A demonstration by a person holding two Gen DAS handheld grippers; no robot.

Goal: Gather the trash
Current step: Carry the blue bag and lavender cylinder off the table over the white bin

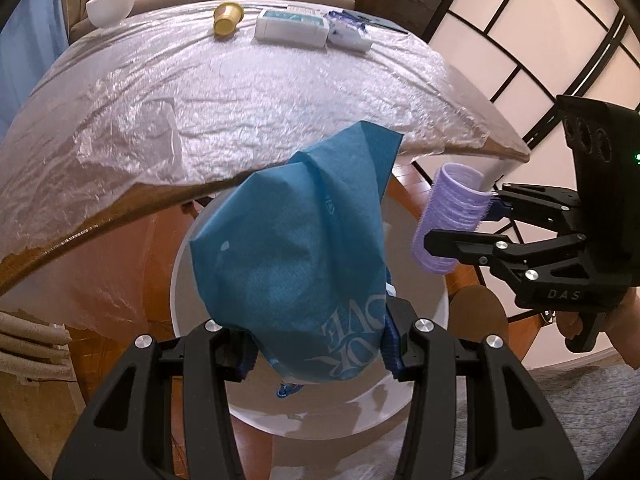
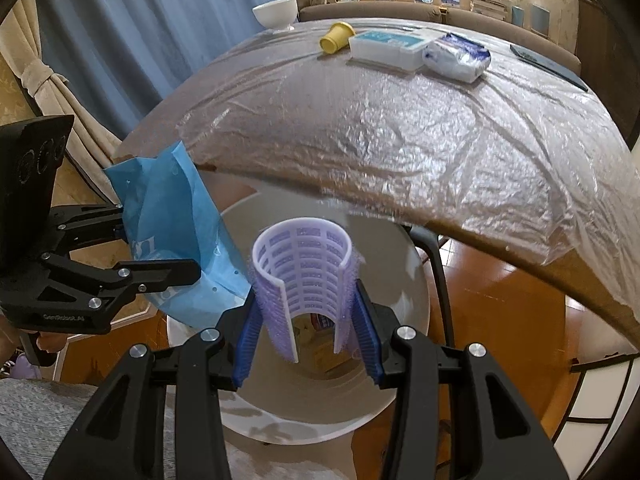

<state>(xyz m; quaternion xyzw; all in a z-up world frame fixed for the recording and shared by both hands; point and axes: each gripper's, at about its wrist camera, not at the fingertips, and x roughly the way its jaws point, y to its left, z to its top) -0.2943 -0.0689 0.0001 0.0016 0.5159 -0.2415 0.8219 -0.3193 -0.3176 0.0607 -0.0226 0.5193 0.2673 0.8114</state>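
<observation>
Over the white bin (image 1: 436, 312) beside the surface (image 1: 240, 92), both grippers point steeply down with a piece of trash each. The left gripper (image 1: 316, 354) has its jaws pinching a crumpled blue wrapper (image 1: 296, 248), which hangs right above the bin's mouth. The right gripper (image 2: 306, 332) has its jaws pressed onto a split lilac hair roller (image 2: 304, 264), also above the opening; through its gap I can see some rubbish already lying at the bottom of the bin.

The step in hand looks like the drop. To do it well, I would bring each load a little lower and keep it inside the rim before letting go. The wrapper is light and broad, so it may drift or catch on the rim if released high; its top edge sits near the surface's edge, so it should be drawn clear of that first. The roller is bristly and may cling to the blue pads (image 2: 248, 328), so the jaws should spread wide, with a slight shake if it sticks. The two grippers are close together, so releasing one at a time would avoid a knock.

On the far side of the surface, well away, lie a yellow cup (image 1: 227, 19) on its side, a white box (image 1: 291, 29), a soft packet (image 1: 349, 33) and a bowl (image 1: 110, 4); some of these may be next.
</observation>
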